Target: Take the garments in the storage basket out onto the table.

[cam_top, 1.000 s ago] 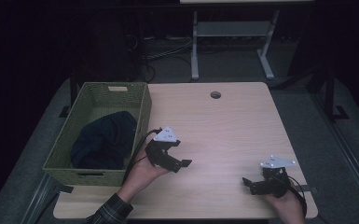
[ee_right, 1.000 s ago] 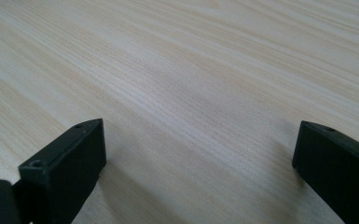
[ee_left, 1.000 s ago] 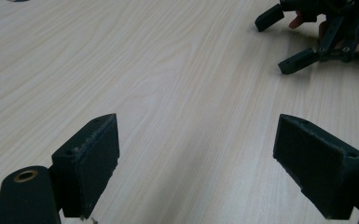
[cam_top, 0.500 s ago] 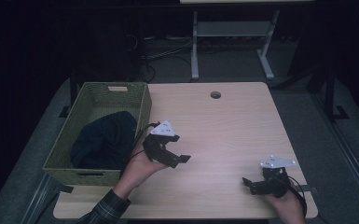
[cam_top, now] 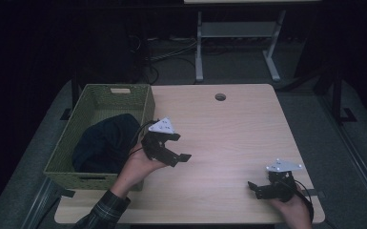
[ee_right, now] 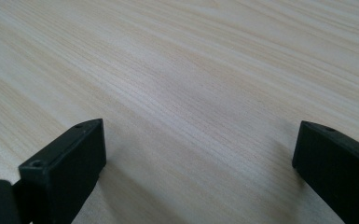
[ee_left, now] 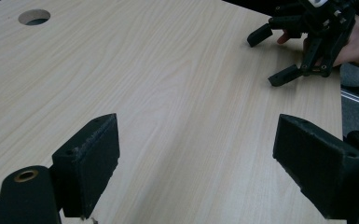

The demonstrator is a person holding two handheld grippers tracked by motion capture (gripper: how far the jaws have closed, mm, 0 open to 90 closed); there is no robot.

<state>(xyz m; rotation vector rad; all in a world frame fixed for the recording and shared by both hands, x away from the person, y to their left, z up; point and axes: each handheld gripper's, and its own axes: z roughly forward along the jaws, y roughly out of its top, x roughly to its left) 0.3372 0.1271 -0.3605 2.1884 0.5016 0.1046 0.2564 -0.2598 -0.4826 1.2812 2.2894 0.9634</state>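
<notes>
Since the earlier frames the left gripper (cam_top: 171, 150) has lifted slightly and drawn back toward the woven basket (cam_top: 145, 112), while the right gripper (cam_top: 262, 188) has stayed low at the near right of the worktop (cam_top: 229, 129). Both sets of jaws stand wide apart and hold nothing. The dark cloth (cam_top: 105, 143) lies bundled in the basket, untouched; a reach for it appears to be the pending step. The high view shows basket and cloth. The left gripper view instead faces away from them, showing bare wood, the cable hole (ee_left: 34, 17) and the right gripper (ee_left: 303, 46).
</notes>
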